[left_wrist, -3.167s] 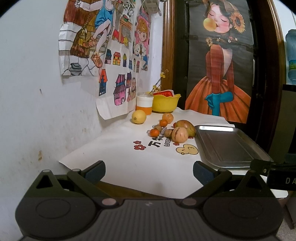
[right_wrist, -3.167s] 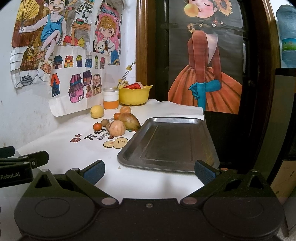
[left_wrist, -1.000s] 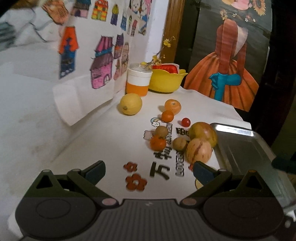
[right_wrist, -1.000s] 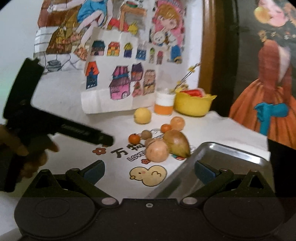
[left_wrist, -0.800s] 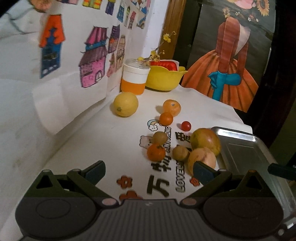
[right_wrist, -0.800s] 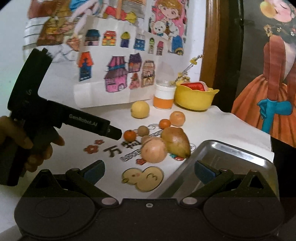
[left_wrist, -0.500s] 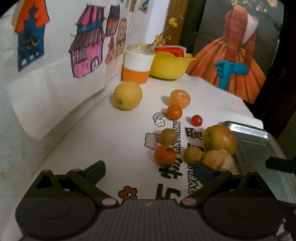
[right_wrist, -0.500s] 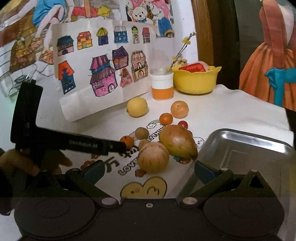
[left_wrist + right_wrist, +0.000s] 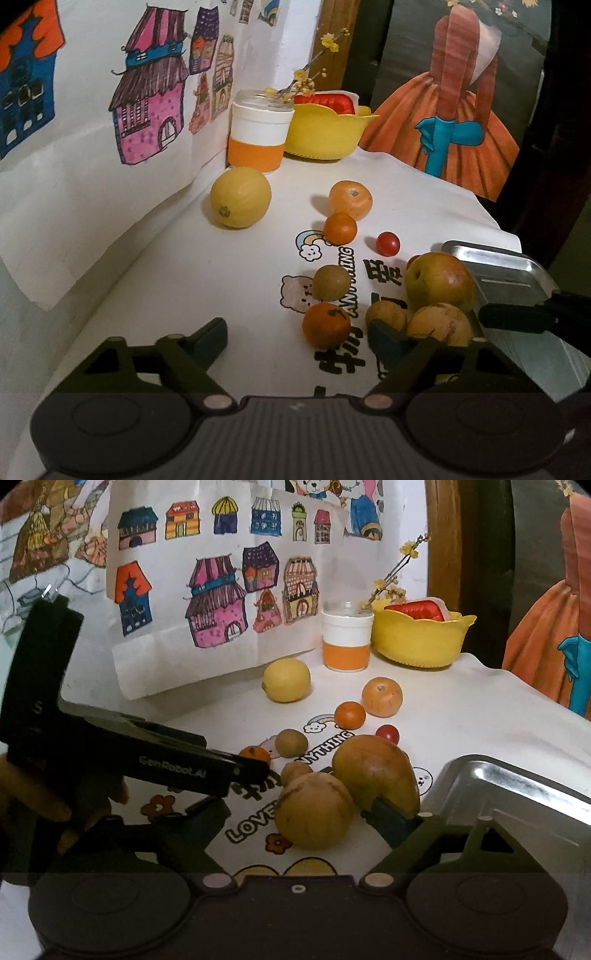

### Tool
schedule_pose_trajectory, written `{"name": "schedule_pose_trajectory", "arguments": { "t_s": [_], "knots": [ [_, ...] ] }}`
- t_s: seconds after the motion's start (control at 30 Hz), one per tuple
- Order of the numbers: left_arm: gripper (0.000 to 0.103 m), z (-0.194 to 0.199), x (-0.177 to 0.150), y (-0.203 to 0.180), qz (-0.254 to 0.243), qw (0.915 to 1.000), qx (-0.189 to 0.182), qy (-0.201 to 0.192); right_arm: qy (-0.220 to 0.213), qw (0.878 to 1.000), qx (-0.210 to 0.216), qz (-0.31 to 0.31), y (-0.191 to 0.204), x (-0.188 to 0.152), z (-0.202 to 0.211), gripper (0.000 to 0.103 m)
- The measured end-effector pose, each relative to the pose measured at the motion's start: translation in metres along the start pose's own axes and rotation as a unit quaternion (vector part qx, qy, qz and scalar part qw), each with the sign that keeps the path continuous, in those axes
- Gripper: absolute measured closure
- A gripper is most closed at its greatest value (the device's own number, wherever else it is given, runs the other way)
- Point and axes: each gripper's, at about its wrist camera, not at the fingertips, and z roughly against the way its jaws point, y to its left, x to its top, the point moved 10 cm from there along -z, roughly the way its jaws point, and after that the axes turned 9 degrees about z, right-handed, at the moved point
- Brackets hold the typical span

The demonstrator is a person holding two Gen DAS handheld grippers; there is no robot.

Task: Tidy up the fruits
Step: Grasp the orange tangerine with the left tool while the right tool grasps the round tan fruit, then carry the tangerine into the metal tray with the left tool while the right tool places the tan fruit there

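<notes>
Left wrist view shows the left gripper (image 9: pixel 297 338) with its jaws spread wide and empty, low over the white tabletop (image 9: pixel 221 266). A small tangerine (image 9: pixel 326 324) sits between the fingers, just ahead of them. Beside it lie a tan round fruit (image 9: pixel 439 325), a mango (image 9: pixel 439 286) touching the metal tray (image 9: pixel 517 280), a lemon (image 9: pixel 240 197) and a cherry tomato (image 9: pixel 388 243). Right wrist view has the right gripper (image 9: pixel 295 812) also spread apart, holding nothing, with the tan round fruit (image 9: pixel 314 810) between its fingers. A hand (image 9: pixel 44 801) grips the left tool's handle.
</notes>
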Motion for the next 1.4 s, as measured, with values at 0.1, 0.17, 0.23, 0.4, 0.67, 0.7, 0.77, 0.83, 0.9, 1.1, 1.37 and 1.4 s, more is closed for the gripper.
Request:
{"name": "schedule_pose_trajectory", "arguments": {
  "t_s": [0.1,0.17,0.23,0.4,0.67,0.7,0.77,0.83,0.9,1.1,1.37,1.4],
  "knots": [
    [0.027,-0.001,0.0,-0.004,-0.005,0.9999,-0.01,-0.001,0.008,1.0,-0.002,0.004,-0.001,-0.002,-0.005,0.024],
    [0.033,-0.001,-0.001,-0.008,-0.006,0.9998,-0.02,0.001,0.011,1.0,-0.003,0.0,-0.001,-0.004,-0.009,0.031],
    [0.042,-0.001,-0.001,-0.011,-0.009,0.9996,-0.027,0.003,0.013,1.0,-0.004,-0.009,-0.003,-0.004,-0.012,0.037],
    [0.057,-0.003,-0.002,-0.014,-0.01,0.9996,-0.027,0.002,0.013,1.0,-0.018,-0.005,-0.004,-0.002,-0.016,0.045],
    [0.072,-0.001,-0.004,-0.015,-0.014,0.9996,-0.022,0.005,0.011,1.0,-0.021,-0.01,-0.006,-0.003,-0.014,0.05],
    [0.072,0.0,-0.005,-0.015,-0.012,0.9997,-0.022,0.006,0.012,1.0,-0.018,-0.012,-0.005,-0.003,-0.014,0.05],
    [0.072,0.003,-0.007,-0.016,-0.009,0.9996,-0.024,0.011,0.011,1.0,-0.01,-0.014,-0.002,-0.005,-0.011,0.05],
    [0.072,0.007,-0.009,-0.018,-0.011,0.9995,-0.024,0.015,0.013,1.0,-0.006,-0.011,0.003,-0.006,-0.008,0.05],
    [0.072,0.009,-0.012,-0.02,-0.015,0.9995,-0.022,0.018,0.015,1.0,0.004,-0.015,0.006,-0.007,-0.003,0.05],
    [0.072,0.021,-0.019,-0.034,-0.022,0.999,-0.028,0.027,0.019,0.999,0.028,-0.037,0.009,-0.018,0.019,0.05],
    [0.072,0.04,-0.025,-0.065,-0.026,0.9983,-0.043,0.028,0.004,0.997,0.029,-0.065,-0.007,-0.029,0.062,0.05],
    [0.072,0.04,-0.024,-0.069,-0.028,0.9982,-0.046,0.028,0.0,0.997,0.026,-0.067,-0.01,-0.03,0.068,0.05]
  ]
}}
